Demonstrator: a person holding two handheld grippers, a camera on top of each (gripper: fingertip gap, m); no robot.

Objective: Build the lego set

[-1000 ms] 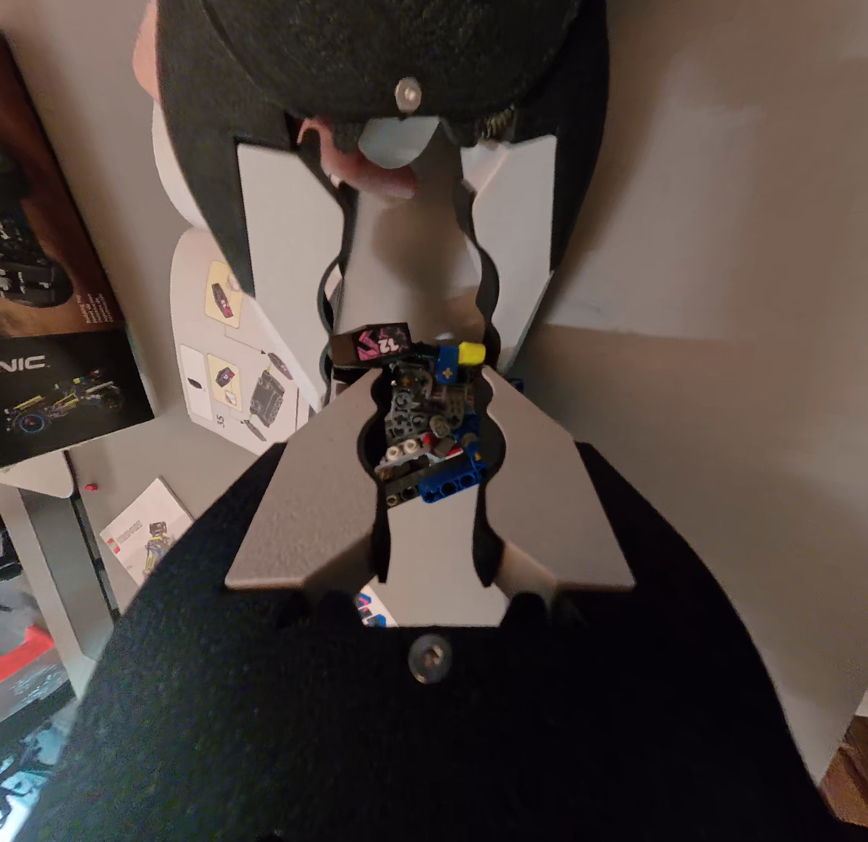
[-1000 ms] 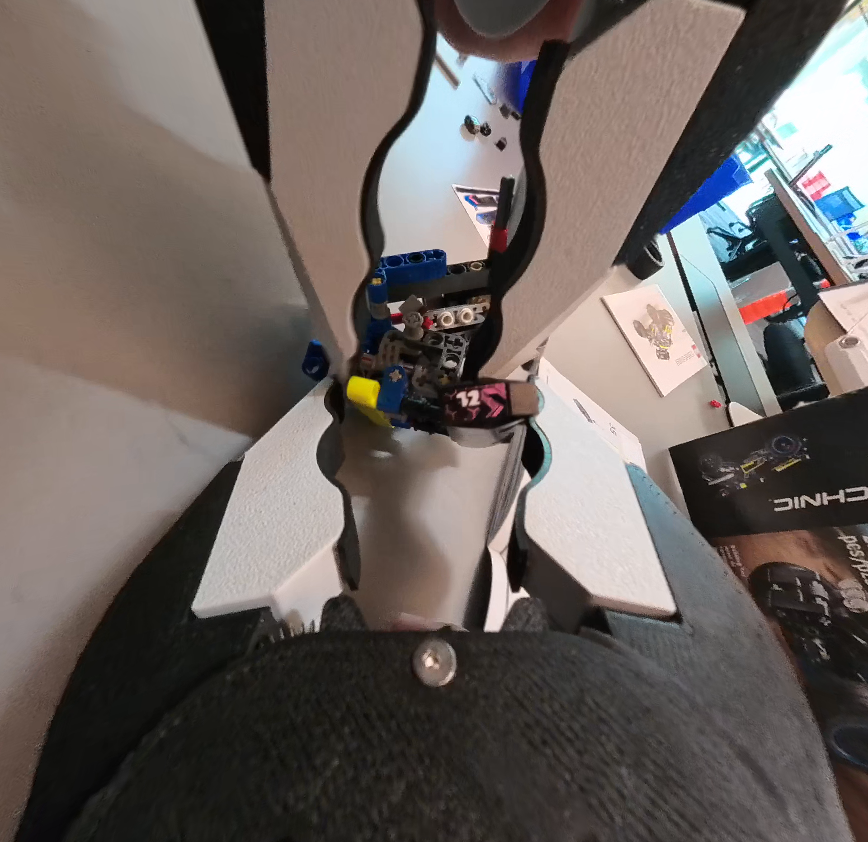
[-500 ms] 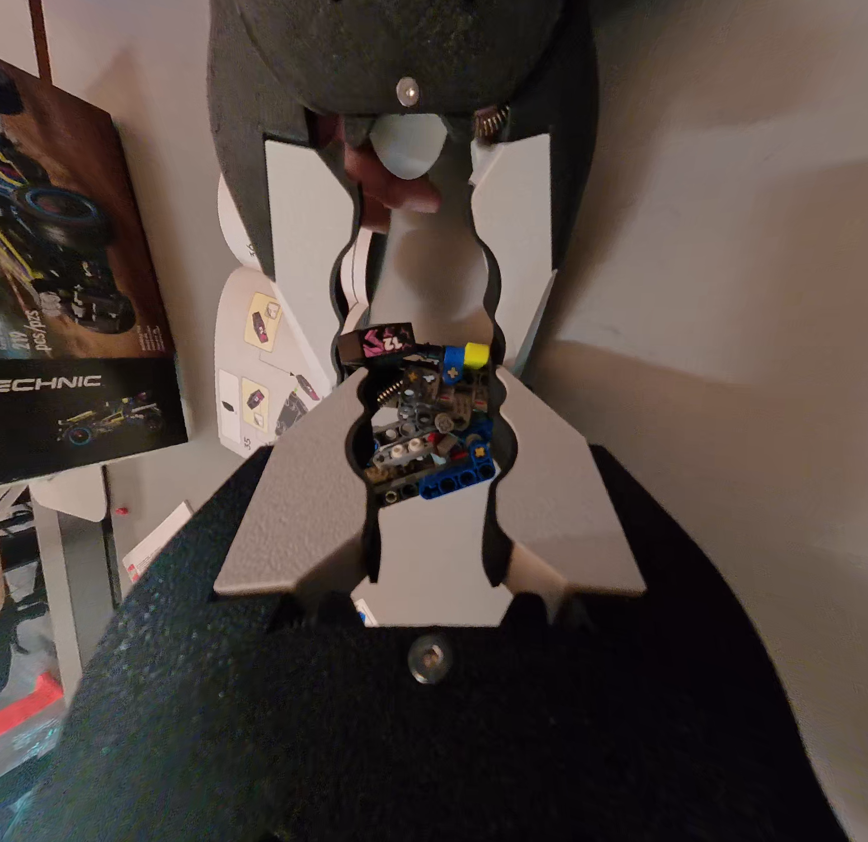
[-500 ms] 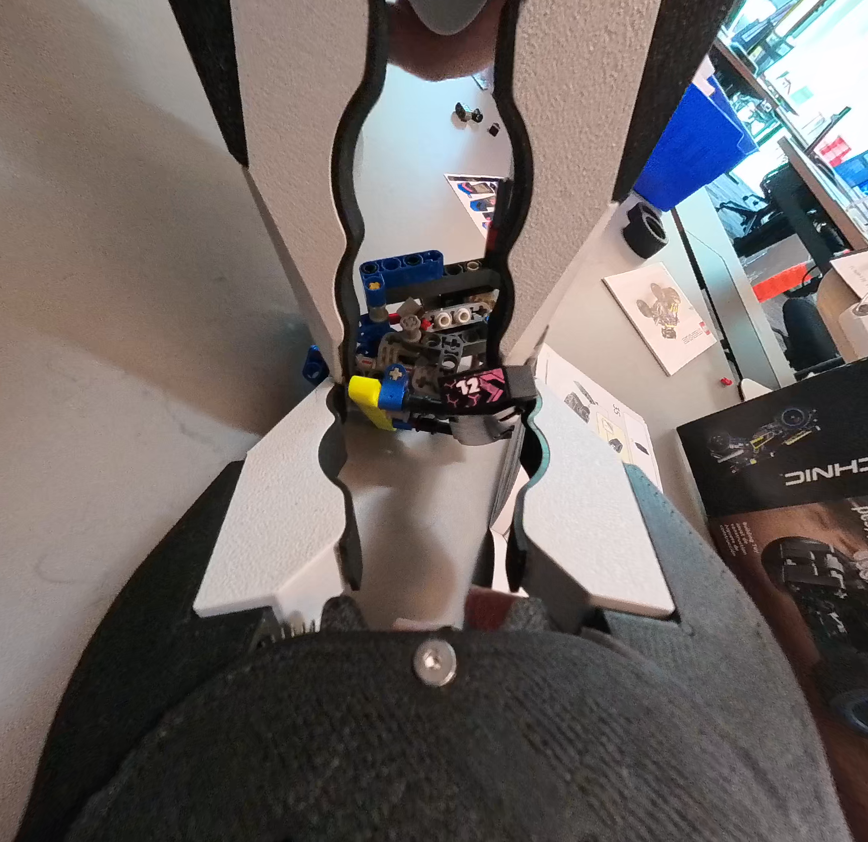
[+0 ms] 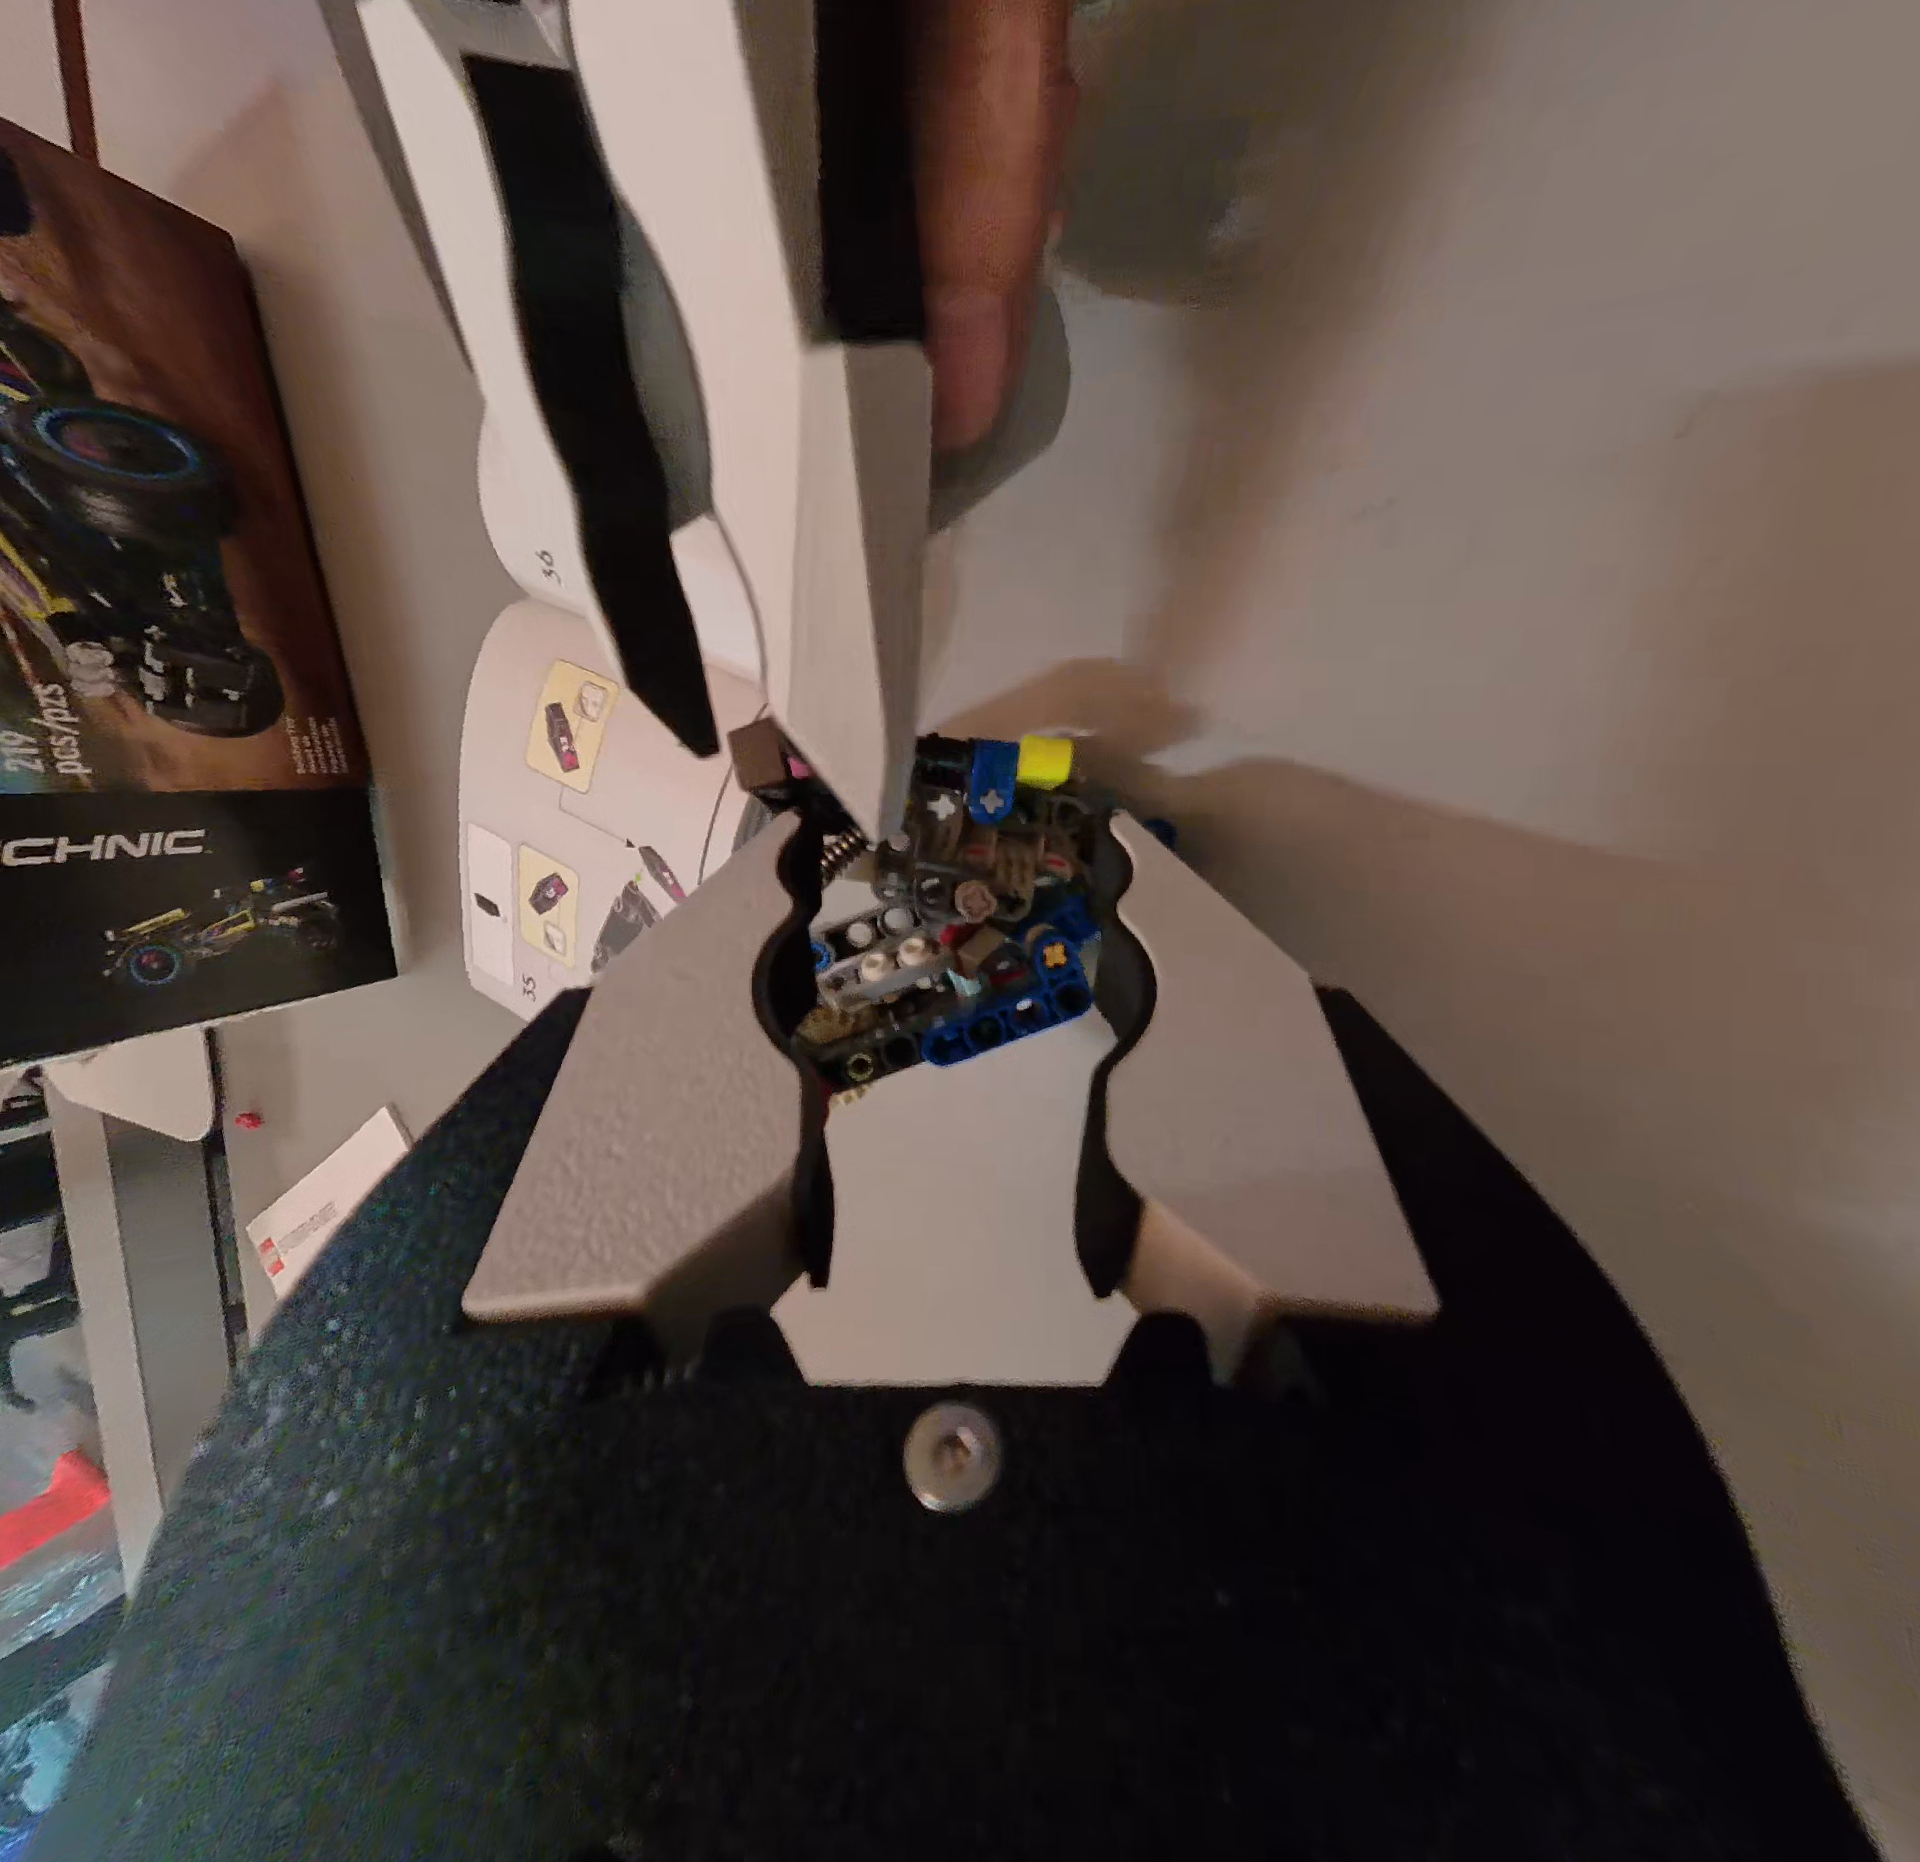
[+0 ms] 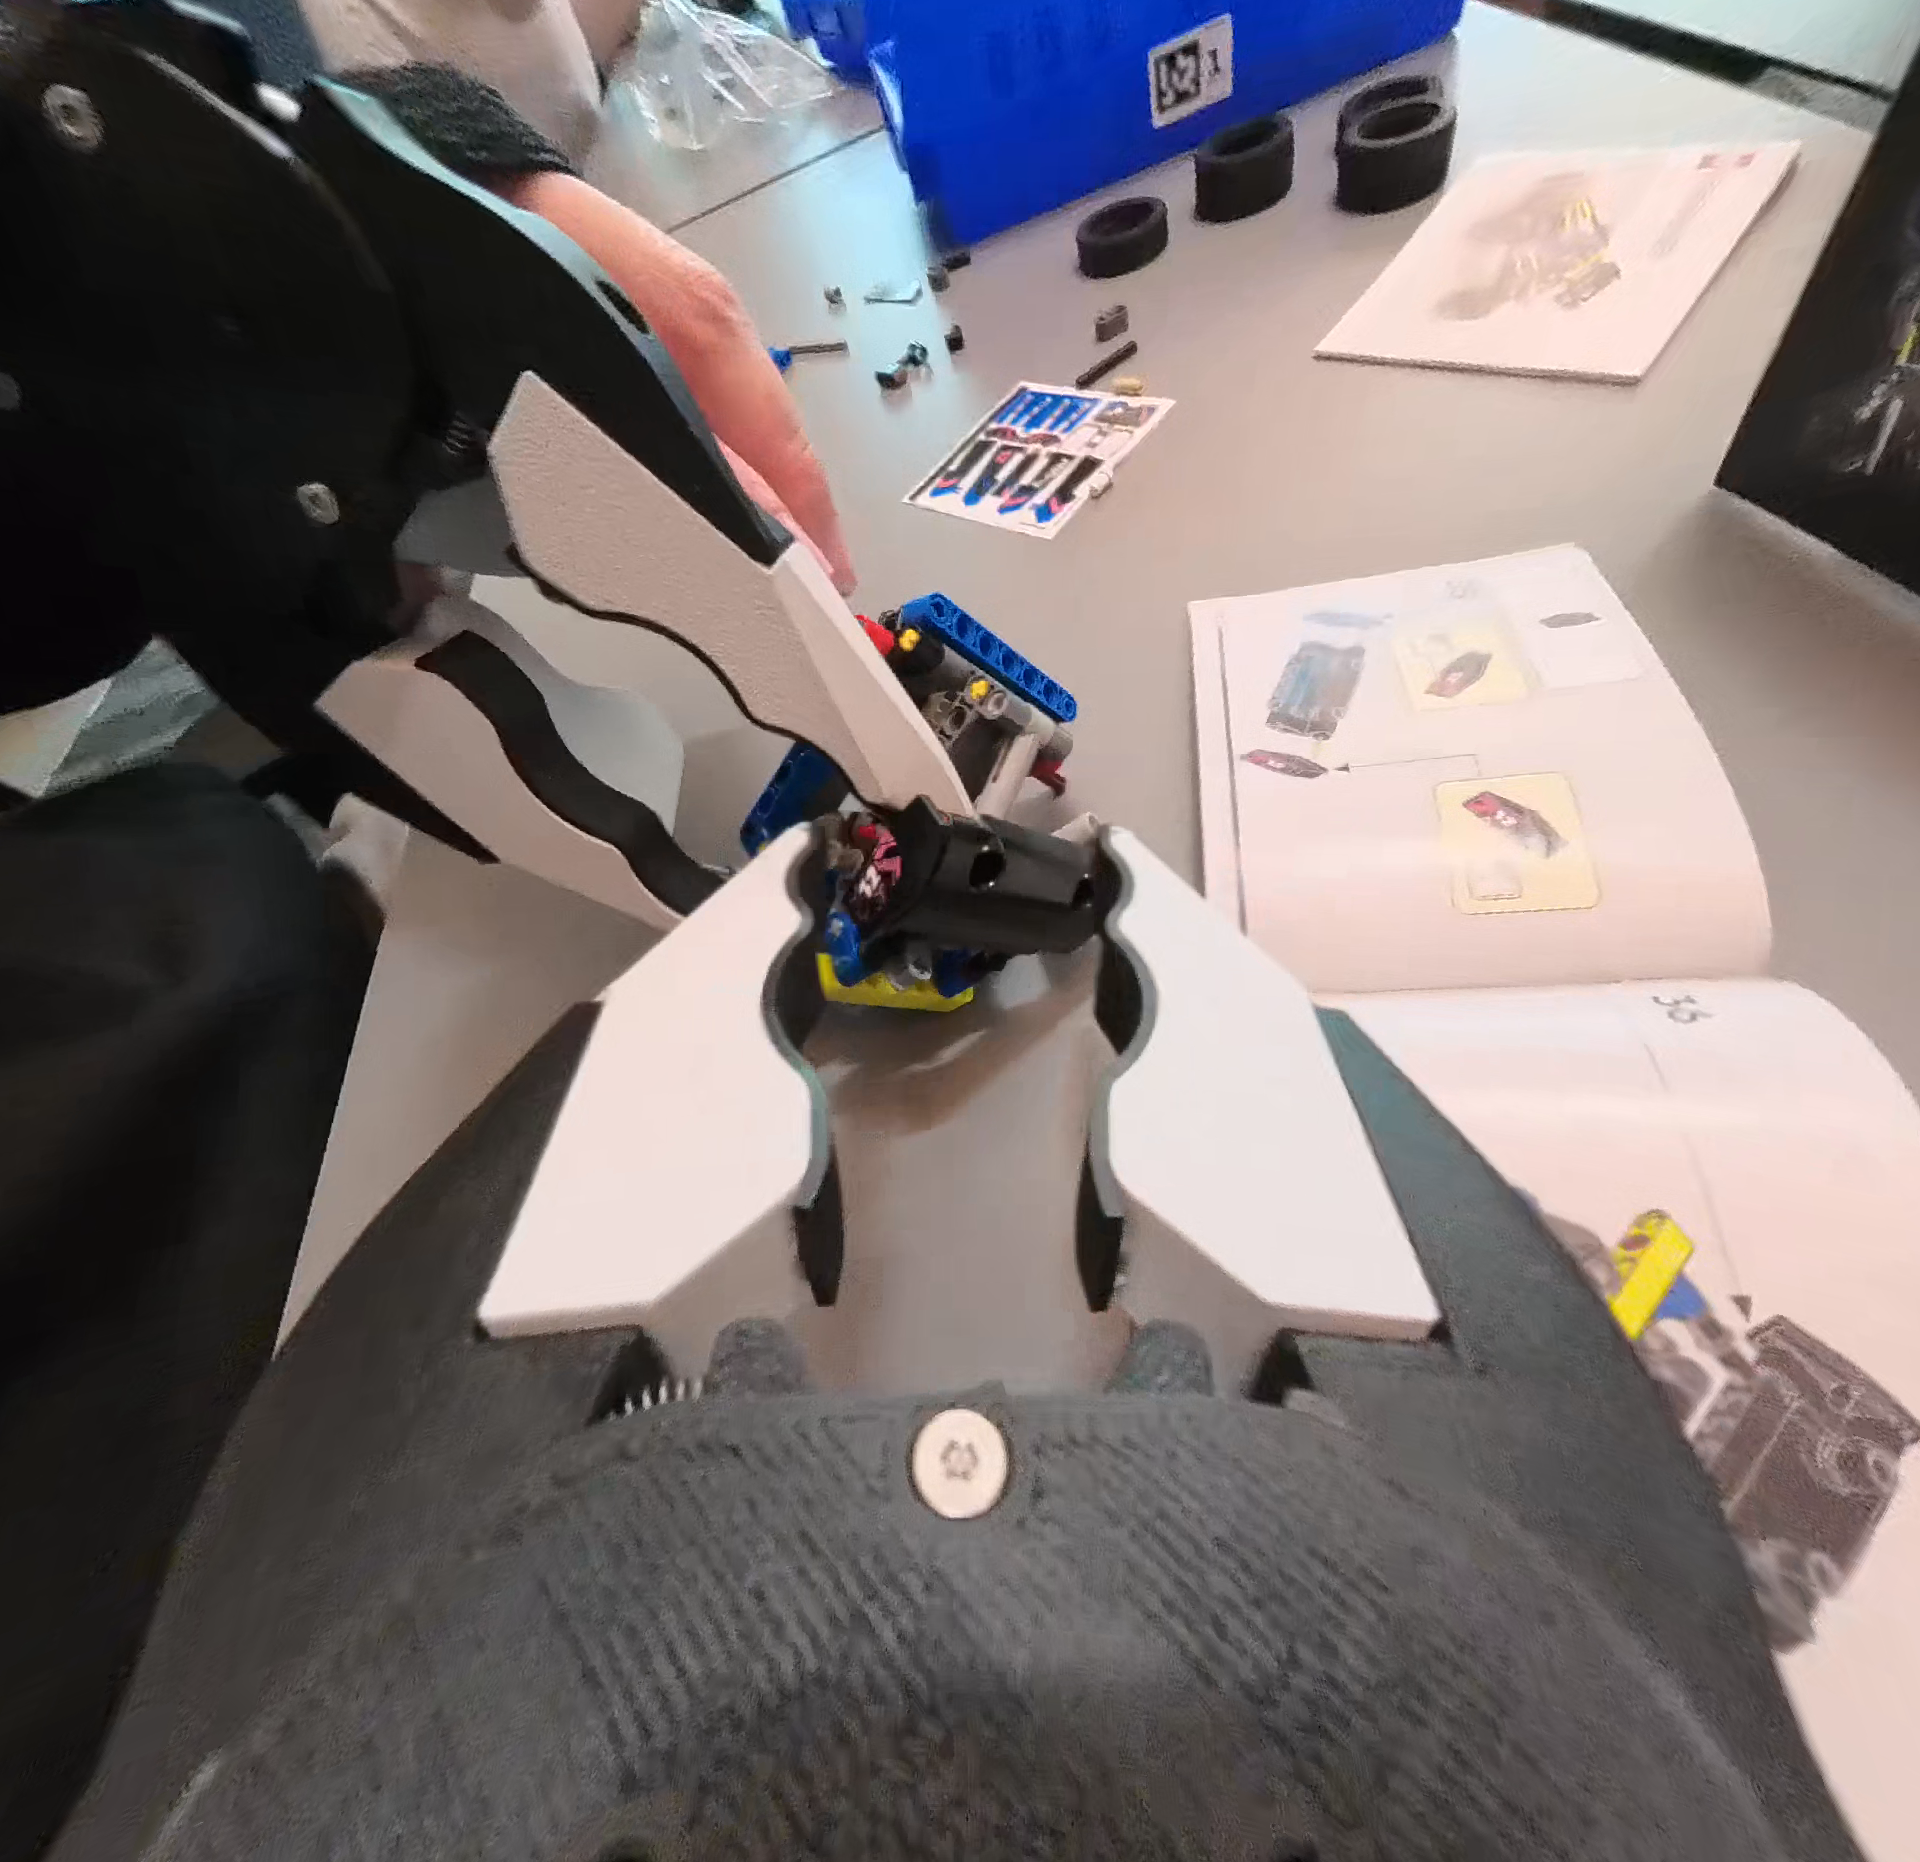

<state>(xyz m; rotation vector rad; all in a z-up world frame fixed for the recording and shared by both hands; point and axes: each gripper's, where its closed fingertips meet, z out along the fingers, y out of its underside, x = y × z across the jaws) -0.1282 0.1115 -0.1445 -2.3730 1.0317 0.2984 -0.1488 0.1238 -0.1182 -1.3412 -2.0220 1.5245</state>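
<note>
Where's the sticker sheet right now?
In the right wrist view, the sticker sheet lies flat on the grey table, beyond the brick model, between the loose small parts and the open instruction booklet.

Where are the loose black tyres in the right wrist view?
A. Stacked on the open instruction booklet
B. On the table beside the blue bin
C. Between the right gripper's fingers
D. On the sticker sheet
B: three black tyres sit on the table right by the blue bin.
</note>
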